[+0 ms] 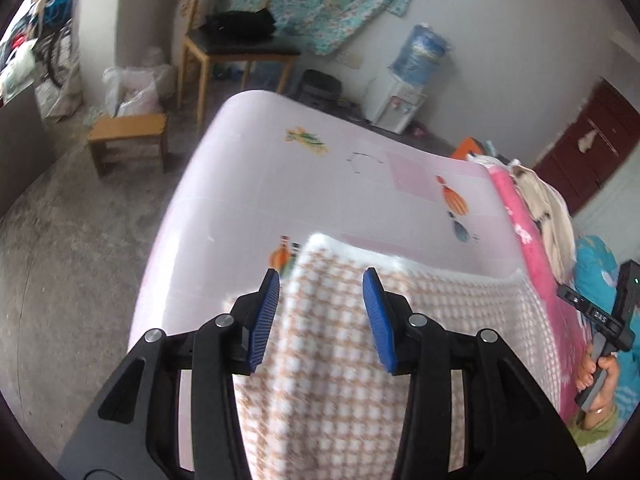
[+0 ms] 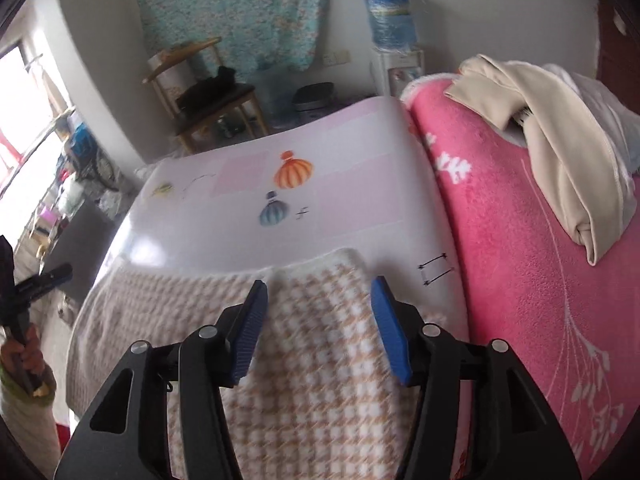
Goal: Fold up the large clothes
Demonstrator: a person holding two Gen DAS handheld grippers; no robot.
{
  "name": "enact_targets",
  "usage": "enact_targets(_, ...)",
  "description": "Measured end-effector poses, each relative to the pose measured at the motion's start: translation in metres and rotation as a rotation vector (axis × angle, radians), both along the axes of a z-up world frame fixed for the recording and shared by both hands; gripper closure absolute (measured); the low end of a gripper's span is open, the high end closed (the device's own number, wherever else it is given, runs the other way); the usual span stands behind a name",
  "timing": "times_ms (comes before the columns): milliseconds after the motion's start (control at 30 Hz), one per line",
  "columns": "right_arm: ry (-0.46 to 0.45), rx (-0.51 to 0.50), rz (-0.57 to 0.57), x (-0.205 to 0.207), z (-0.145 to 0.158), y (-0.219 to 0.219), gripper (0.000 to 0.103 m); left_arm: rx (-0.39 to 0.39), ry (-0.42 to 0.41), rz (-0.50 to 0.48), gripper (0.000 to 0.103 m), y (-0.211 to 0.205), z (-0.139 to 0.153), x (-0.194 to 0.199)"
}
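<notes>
Left wrist view is showing the left gripper [image 1: 322, 286] hanging with its 2 blue pads partly apart over a checked orange-and-white garment [image 1: 332, 360], gripping nothing; the cloth is lying under and between the jaws, but the pads are not pressing on it. Right wrist view is showing the right gripper [image 2: 318, 294] standing likewise, its jaws a little wider and empty, above the same garment [image 2: 312, 360], which is lying spread on a pale pink table [image 2: 224, 216] printed with small balloons, its white hem facing the far end. Judging by its fluffy nap and soft folds, the garment is looking light, limp and not slippery; it is likely to sag wherever it is unsupported, so the 2 far corners along the hem seem the best places to pinch. Only the right wrist view is taking in a pink blanket [image 2: 520, 280] just beside the table with a beige cloth [image 2: 560, 152] heaped on it, and the person's left hand [image 2: 24, 356] at the picture's left edge. Only the left wrist view is catching the bare floor [image 1: 72, 248], a wooden stool [image 1: 128, 136] and the person's right hand [image 1: 600, 376] on its handle.
</notes>
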State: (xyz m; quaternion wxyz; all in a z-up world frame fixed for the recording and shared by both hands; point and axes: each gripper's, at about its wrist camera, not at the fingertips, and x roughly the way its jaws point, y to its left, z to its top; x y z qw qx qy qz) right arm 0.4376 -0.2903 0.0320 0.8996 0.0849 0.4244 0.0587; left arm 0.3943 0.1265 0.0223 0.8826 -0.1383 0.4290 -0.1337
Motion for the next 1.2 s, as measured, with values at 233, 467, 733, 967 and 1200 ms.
enact_targets(233,0.133,-0.131,0.165,-0.018,-0.058,0.063,0.043,0.085,0.112,-0.175,0.061,-0.078,-0.044,-0.027)
enact_targets(467,0.09,-0.117,0.157,-0.05,-0.029,0.064,0.042,0.136,0.03,-0.143,0.063,-0.066,-0.03,-0.063)
enact_targets(733,0.086,-0.212,0.227,-0.099,-0.069,0.111,0.038,0.306,0.0,-0.241,0.051,-0.098,-0.061,-0.102)
enact_targets(967,0.016,-0.185,0.235,-0.149,-0.031,0.134,0.038,0.238,-0.056,-0.242,0.047,-0.088,-0.028,-0.146)
enact_targets(1200,0.11,-0.179,0.204,-0.154,-0.073,0.15,0.038,0.319,0.042,-0.18,0.045,-0.099,-0.066,-0.153)
